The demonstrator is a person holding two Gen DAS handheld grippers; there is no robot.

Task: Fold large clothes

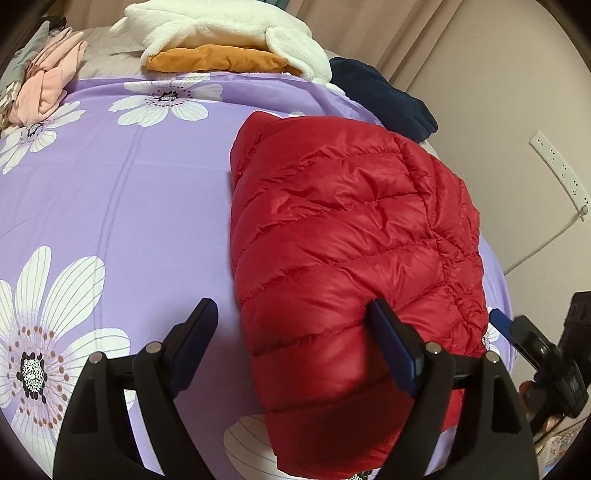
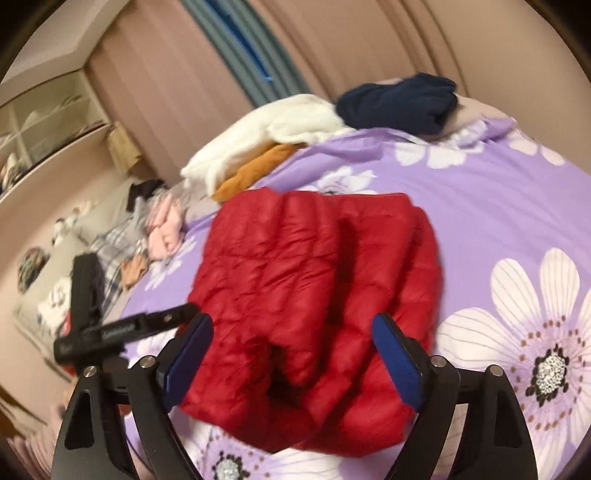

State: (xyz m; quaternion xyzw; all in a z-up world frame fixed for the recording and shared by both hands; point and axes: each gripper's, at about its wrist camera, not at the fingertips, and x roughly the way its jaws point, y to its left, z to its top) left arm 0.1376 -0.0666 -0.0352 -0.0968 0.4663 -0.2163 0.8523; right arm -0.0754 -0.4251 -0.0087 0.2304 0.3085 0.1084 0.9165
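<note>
Evidently the fold is well along: the red down jacket [image 1: 351,236] lies on the bed [image 1: 110,206], on the purple floral cover, already doubled into a compact puffy bundle, with no sleeve showing loose in either view. The left tool [image 1: 291,325] is spread wide and grips nothing; one blue pad sits over bare cover and the other over the near end of the jacket, though whether it touches the fabric I cannot tell. The right tool [image 2: 291,339] is likewise spread, its pads to either side of the bundle's near edge, pinching nothing; that view is blurred, so fine contact is unclear. At the far end of the bed sit a white fleece garment [image 1: 221,33] on top of an orange one [image 1: 214,59], with a navy garment [image 1: 384,96] beside them, and pink clothes [image 1: 51,74] lie off to the left.

My reading is that the step in hand is finishing or tidying the last fold. The next move probably calls for closing on the near edge with both tools and pressing the slippery, air-filled quilting flat, since it is likely to spring open.
</note>
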